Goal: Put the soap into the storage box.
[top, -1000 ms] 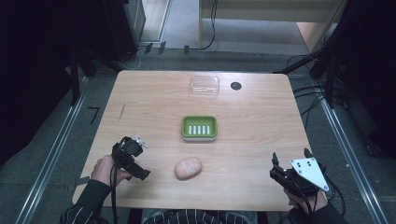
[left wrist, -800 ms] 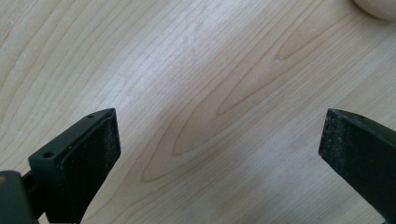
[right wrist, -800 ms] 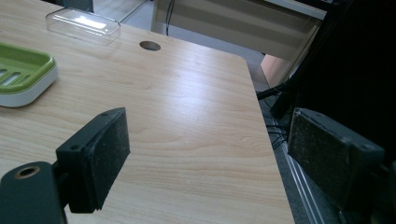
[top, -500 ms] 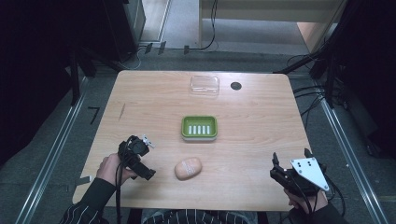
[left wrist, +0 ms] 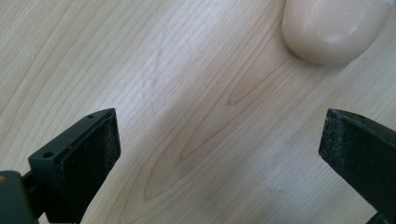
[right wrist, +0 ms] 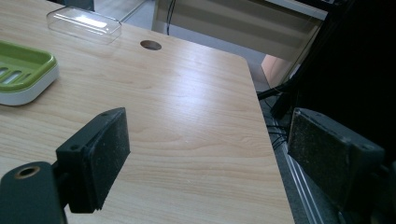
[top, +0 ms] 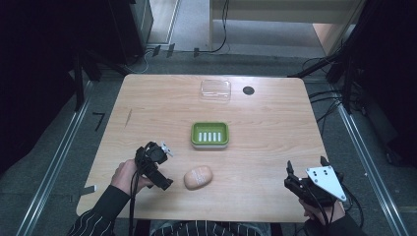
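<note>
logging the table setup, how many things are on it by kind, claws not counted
soap bar: 1
green soap dish: 1
clear plastic lid: 1
total: 3

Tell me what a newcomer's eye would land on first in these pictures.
The bright green soap dish at the middle of the wooden table stands out most. Next comes the peach-coloured bar of soap lying near the front edge, with the left tongs open just to its left, jaws spread toward it. A clear plastic lid sits at the far edge, and the right tongs hang open at the front right corner.
</note>
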